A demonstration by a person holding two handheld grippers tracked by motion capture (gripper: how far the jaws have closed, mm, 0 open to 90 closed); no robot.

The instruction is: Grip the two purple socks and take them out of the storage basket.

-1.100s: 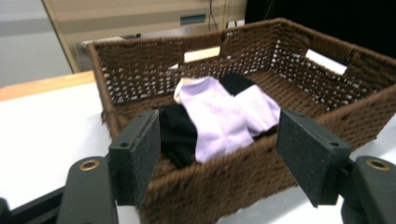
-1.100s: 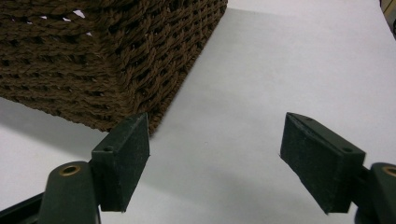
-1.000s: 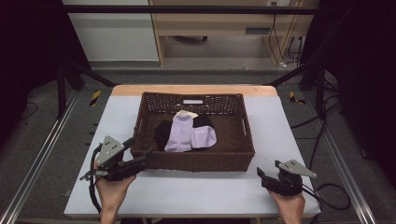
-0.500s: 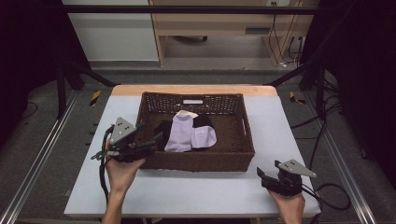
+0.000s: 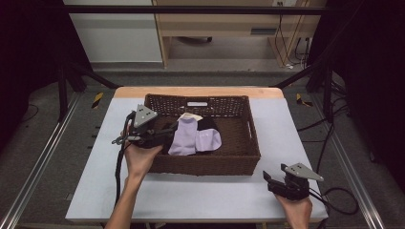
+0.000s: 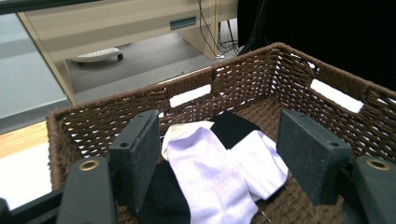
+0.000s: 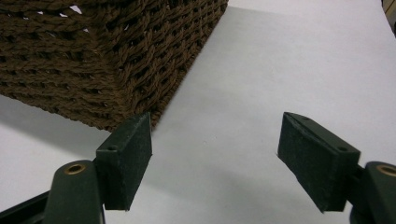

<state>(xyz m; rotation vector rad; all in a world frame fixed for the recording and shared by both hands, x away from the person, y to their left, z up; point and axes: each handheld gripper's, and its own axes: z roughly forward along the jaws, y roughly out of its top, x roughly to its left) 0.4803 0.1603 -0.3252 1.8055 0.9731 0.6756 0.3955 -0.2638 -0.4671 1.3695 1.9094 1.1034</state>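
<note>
One basket [image 5: 205,164], two lavender socks [image 5: 184,138], two black socks [image 6: 233,127].

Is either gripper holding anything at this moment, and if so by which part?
Nothing is held. The left gripper hangs open over the socks in the basket; the right gripper is open above bare table.

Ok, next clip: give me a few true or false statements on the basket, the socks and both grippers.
1. The left gripper is over the wicker basket, open, holding nothing. True.
2. A lilac sock lies in the basket. True.
3. The right gripper grips a black sock. False: it holds nothing, on the table near the basket's corner; its fingers have just been closing a little.
4. The basket stands on the floor. False: it stands on the table.
5. A black sock lies partly under the light socks. True.
</note>
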